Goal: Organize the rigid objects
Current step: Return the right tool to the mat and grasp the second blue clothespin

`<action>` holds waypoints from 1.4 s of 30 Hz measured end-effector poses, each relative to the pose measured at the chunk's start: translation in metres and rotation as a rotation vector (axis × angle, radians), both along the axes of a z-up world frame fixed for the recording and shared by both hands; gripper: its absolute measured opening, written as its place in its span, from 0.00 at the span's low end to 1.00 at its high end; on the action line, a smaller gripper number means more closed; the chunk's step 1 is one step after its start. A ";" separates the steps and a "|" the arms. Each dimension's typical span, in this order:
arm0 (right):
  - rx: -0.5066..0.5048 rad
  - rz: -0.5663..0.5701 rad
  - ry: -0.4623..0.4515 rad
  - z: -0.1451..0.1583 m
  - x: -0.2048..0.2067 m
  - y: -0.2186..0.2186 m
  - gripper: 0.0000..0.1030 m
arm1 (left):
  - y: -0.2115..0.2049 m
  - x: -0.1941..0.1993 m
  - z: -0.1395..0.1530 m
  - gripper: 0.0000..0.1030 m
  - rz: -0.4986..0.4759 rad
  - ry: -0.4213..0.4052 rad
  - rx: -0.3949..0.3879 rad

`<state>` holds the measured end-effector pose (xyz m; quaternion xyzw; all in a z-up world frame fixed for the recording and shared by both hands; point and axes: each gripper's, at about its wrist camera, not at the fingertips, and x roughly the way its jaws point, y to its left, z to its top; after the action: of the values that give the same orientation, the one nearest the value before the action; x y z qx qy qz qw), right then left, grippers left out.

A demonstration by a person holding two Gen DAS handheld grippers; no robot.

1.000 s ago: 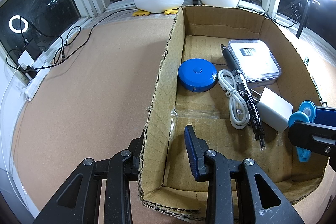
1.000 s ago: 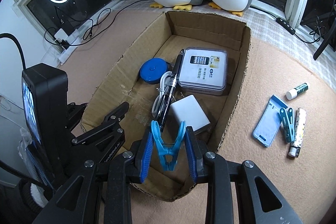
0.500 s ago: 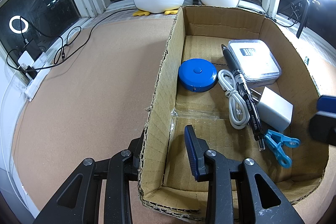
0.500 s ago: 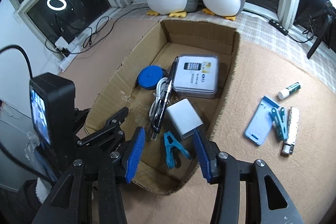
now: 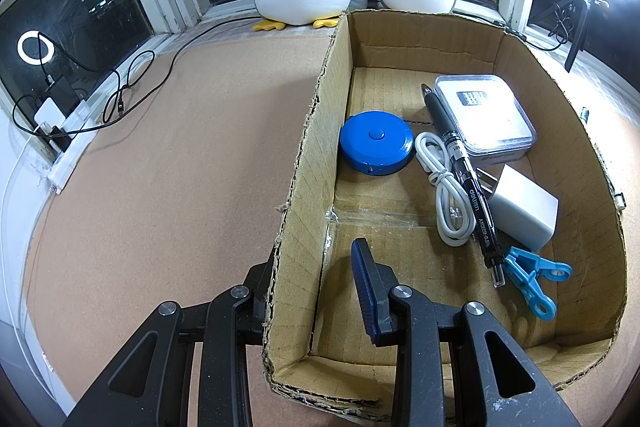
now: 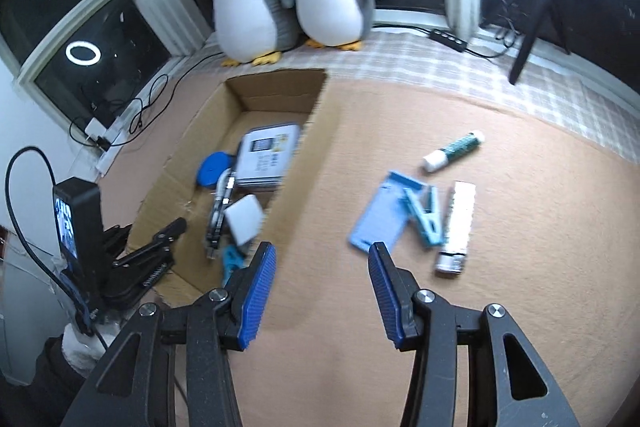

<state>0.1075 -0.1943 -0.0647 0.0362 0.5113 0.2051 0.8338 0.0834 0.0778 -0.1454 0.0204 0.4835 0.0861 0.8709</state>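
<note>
Left gripper (image 5: 316, 291) pinches the box (image 5: 308, 163) wall at its near-left corner while the empty, half-open right gripper (image 6: 320, 281) hangs over the mat near a card (image 6: 378, 215), clip (image 6: 424, 215) and tubes (image 6: 458, 223); a hasty grab at that tight cluster could scatter them

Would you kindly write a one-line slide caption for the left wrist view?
Left claw clamps the cardboard box wall; tape measure, cable, pen, charger and clip lie inside.
</note>
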 end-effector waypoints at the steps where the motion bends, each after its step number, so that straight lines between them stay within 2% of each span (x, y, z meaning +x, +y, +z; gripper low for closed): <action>1: -0.003 0.003 -0.010 -0.001 0.002 -0.005 0.43 | 0.000 0.000 0.000 0.33 0.001 0.000 -0.001; 4: -0.060 -0.002 -0.036 -0.007 0.011 -0.014 0.43 | 0.000 0.000 0.000 0.33 0.000 0.000 0.000; 21: -0.189 0.033 0.028 -0.056 0.071 -0.014 0.41 | 0.000 0.000 0.000 0.33 0.001 0.000 0.000; 39: -0.185 0.029 0.098 -0.073 0.083 -0.015 0.29 | 0.000 0.000 0.000 0.33 0.000 0.001 0.001; 42: -0.171 0.034 0.106 -0.073 0.081 -0.015 0.22 | 0.000 0.000 0.000 0.33 0.001 0.000 0.002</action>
<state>0.1889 -0.2094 -0.1379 -0.0333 0.5708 0.1725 0.8021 0.0830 0.0778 -0.1453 0.0211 0.4836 0.0868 0.8707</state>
